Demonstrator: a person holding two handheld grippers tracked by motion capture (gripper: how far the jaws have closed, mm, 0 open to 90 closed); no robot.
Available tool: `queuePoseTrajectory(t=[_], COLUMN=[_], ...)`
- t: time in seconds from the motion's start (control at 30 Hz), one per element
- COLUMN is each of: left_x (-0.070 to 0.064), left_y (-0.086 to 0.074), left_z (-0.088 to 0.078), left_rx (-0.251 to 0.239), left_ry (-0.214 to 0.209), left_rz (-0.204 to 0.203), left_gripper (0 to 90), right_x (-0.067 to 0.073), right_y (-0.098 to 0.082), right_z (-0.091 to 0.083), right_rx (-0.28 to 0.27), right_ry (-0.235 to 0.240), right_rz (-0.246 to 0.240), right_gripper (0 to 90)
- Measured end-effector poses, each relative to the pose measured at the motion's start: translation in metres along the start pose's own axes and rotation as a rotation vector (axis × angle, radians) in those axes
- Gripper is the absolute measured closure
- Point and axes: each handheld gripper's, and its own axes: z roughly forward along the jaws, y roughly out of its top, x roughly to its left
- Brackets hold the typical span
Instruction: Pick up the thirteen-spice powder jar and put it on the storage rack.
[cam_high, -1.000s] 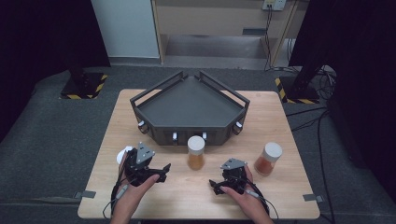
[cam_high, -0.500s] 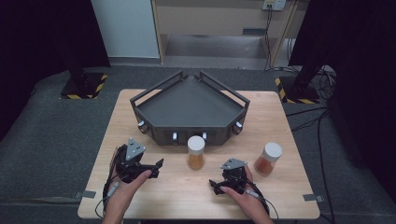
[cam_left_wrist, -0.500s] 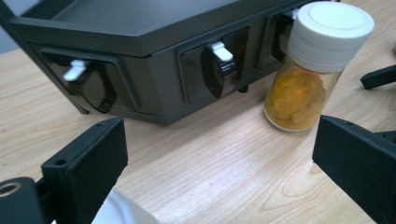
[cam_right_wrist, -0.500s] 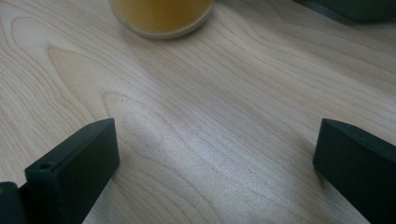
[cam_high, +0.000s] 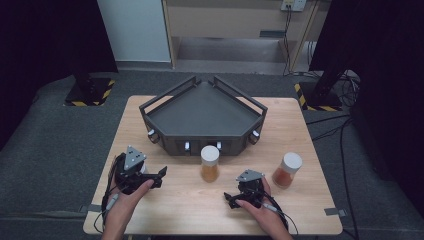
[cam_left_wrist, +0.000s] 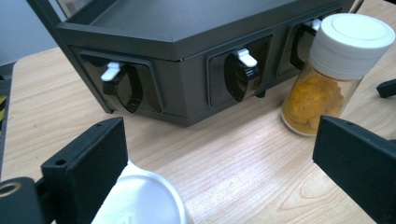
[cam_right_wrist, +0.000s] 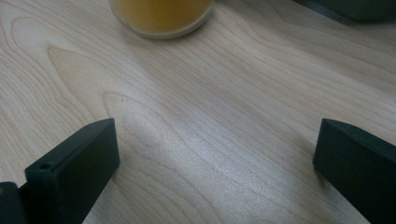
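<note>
In the high view my left gripper (cam_high: 159, 177) lies at the table's front left, jaws pointing right. Its own view shows it (cam_left_wrist: 224, 158) open, with a white round lid (cam_left_wrist: 140, 201) low between the jaws, close to the left one. A white-capped jar of yellow powder (cam_high: 209, 163) (cam_left_wrist: 327, 88) stands in front of the dark tray (cam_high: 202, 117) (cam_left_wrist: 187, 28). My right gripper (cam_high: 230, 200) (cam_right_wrist: 215, 163) rests open on bare wood at the front right, pointing left. The yellow jar's base (cam_right_wrist: 161, 16) is just ahead of it.
A second white-capped jar with orange contents (cam_high: 287, 170) stands to the right of my right hand. The tray's front wall carries small white-tipped latches (cam_left_wrist: 240, 70). Cables trail from both grippers over the front table edge (cam_high: 200, 234).
My left gripper has shifted a little to the left and away from me, over the white lid. The right gripper and both jars have stayed where they were.
</note>
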Motion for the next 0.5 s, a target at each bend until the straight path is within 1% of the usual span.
queuePoseTrajectory(t=[0.1,0.3,0.5], left_x=[0.0012,0.0037,0.005], left_y=[-0.001,-0.0053,-0.0085], left_z=[-0.0017,-0.0043,-0.0049], left_rx=[-0.006,-0.014,-0.012], left_ry=[0.008,0.022,0.034], left_rz=[0.002,-0.007,-0.009], left_gripper=[1.8,1.4,1.0], right_x=[0.0,0.0,0.0], right_y=[0.0,0.0,0.0], right_z=[0.0,0.0,0.0], right_rx=[0.0,0.0,0.0], right_ry=[0.0,0.0,0.0], right_rz=[0.0,0.0,0.0], right_gripper=[0.4,0.5,0.5])
